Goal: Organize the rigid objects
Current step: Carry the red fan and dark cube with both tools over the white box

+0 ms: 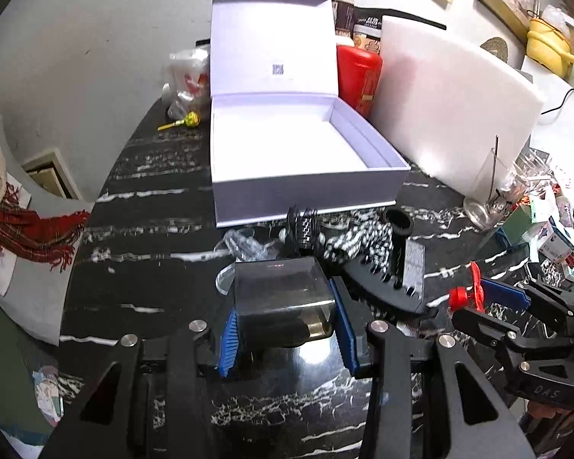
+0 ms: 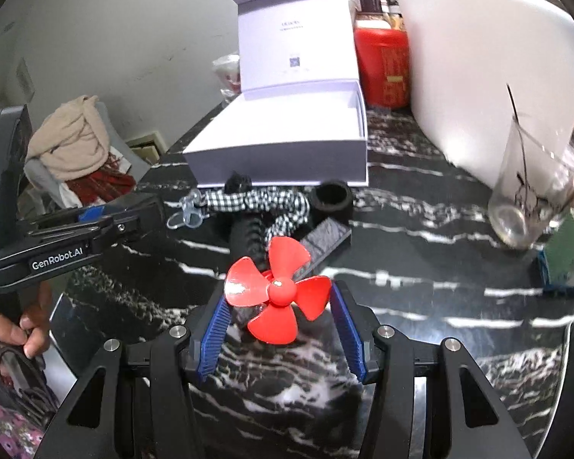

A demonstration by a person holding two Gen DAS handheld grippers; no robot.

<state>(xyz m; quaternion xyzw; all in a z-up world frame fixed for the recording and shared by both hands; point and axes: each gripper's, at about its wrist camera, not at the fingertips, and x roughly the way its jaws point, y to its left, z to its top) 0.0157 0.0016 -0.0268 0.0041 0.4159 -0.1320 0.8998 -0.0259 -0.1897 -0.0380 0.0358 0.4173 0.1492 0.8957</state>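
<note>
Left wrist view
- My left gripper (image 1: pixel 285 329): blue fingers (image 1: pixel 227 344) clamped on both sides of a dark, glossy cube-shaped block (image 1: pixel 283 300); block held clear above the desk (image 1: pixel 141 267).
- White box (image 1: pixel 298 160): lid up, inside bare, just beyond the block and straight ahead of it.
- Loose pile between block and box: checked cloth tie (image 1: pixel 357 243), black ring (image 1: pixel 400 222), black comb (image 1: pixel 382 287), clear plastic piece (image 1: pixel 245 246).
- My right gripper (image 1: pixel 474 298): at the right edge, carrying the red propeller (image 1: pixel 465 298).
- Judgement, left step: carry the block over the near wall of the box, keep it level, and lower it into a back corner so space is left for the rest; let go only once it sits on the floor of the box.

Right wrist view
- My right gripper (image 2: pixel 279 329): fingers at a middling width, pads against the blade tips of the red propeller (image 2: pixel 277 287), hub facing the camera.
- White box (image 2: pixel 287 141): open, ahead and slightly left, past the pile.
- Drinking glass (image 2: pixel 532 199): upright at the right, well apart from my path.
- My left gripper (image 2: pixel 80 237): at the left, a person's hand (image 2: pixel 15 332) on its handle.
- Judgement, right step: the blades are thin and the hold is only at their tips, so move slowly, avoid twisting, and enter the box beside the block without crossing the left gripper.
</note>
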